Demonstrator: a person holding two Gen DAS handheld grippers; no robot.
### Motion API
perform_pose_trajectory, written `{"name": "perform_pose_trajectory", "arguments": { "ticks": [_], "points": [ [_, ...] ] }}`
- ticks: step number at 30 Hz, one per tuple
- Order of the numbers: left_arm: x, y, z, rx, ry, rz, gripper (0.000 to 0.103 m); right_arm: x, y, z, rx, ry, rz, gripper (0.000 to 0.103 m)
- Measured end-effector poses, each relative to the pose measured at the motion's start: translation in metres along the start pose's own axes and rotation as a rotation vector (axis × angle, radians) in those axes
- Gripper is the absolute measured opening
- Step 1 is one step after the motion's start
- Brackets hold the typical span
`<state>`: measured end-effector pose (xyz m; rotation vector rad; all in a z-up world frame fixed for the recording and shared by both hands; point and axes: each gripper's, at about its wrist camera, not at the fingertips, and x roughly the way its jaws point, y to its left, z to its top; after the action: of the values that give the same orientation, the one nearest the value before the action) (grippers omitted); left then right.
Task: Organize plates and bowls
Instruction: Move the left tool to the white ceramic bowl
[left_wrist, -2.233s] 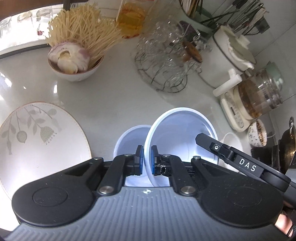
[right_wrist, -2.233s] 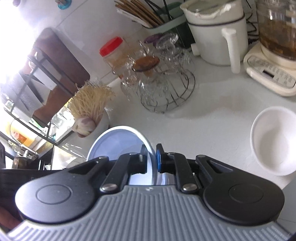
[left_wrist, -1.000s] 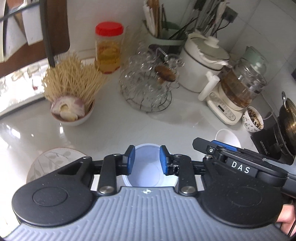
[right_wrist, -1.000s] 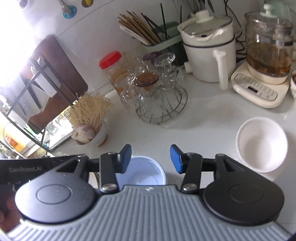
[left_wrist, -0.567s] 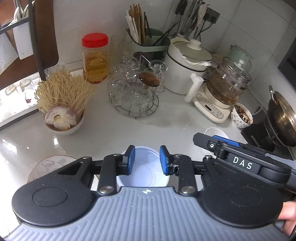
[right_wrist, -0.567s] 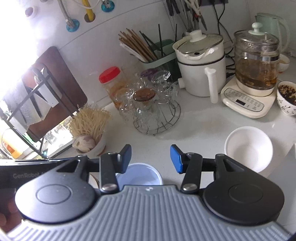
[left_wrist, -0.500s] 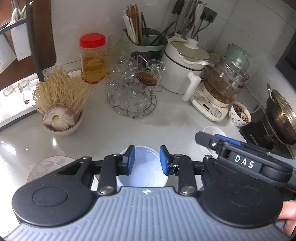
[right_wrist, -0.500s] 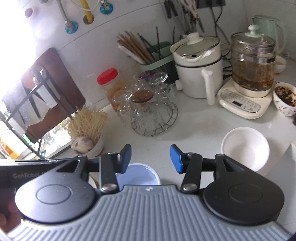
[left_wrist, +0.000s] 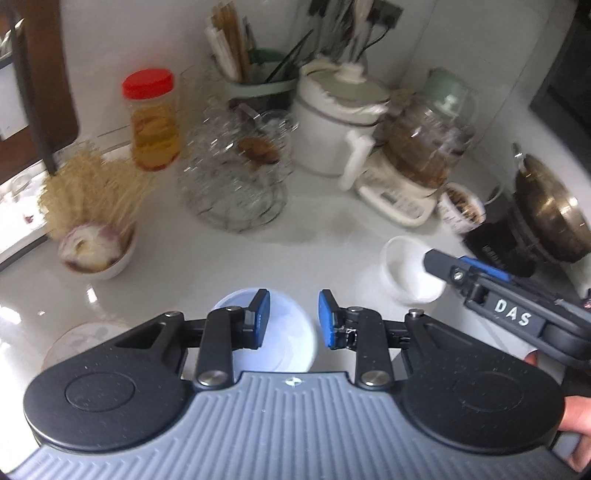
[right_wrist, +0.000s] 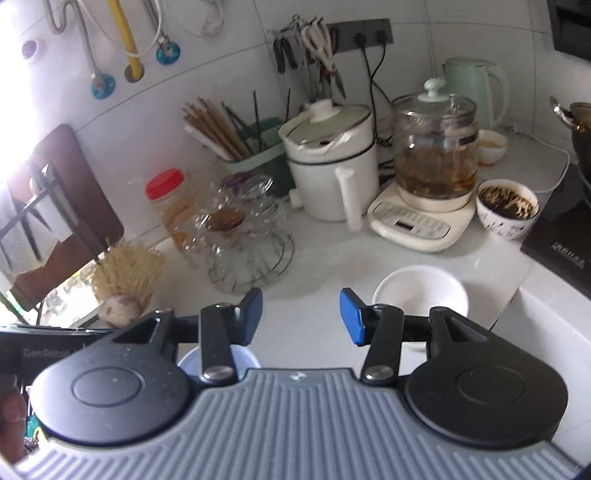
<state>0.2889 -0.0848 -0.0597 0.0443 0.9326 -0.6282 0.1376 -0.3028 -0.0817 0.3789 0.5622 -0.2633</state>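
**Both grippers released above the bowls**

The left gripper (left_wrist: 293, 314) hangs open over the pale blue bowl (left_wrist: 288, 350) on the desk (left_wrist: 207, 266); the right gripper (right_wrist: 301, 314) is open too, empty. One white bowl (right_wrist: 421, 288) sits just beyond its right finger. Only the left view shows the single flowered plate (left_wrist: 79, 341), lower left.

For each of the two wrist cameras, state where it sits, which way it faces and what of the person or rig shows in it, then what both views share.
Left wrist: sits behind the open left gripper, angled down at the counter over the pale blue bowl; the right gripper and a hand enter at right.
Right wrist: sits behind the open right gripper, facing the tiled wall; part of a hand shows at the left edge.
Shared: the small white bowl, blue bowl, red-lidded jar and white pot.
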Motion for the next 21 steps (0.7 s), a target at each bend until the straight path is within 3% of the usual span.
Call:
{"name": "perform_pose_trajectory", "arguments": {
  "ticks": [10, 18, 21],
  "points": [
    [0.039, -0.036, 0.032, 0.021, 0.001, -0.058, 0.033, 0.016, -0.05, 0.025, 0.053, 0.01, -0.055, 0.05],
    [0.092, -0.069, 0.057, 0.028, 0.064, -0.094, 0.034, 0.042, -0.105, 0.036, 0.131, 0.063, -0.115, 0.05],
    [0.112, -0.079, 0.063, 0.028, 0.091, -0.095, 0.039, 0.053, -0.124, 0.036, 0.151, 0.092, -0.125, 0.05]
  ]
}}
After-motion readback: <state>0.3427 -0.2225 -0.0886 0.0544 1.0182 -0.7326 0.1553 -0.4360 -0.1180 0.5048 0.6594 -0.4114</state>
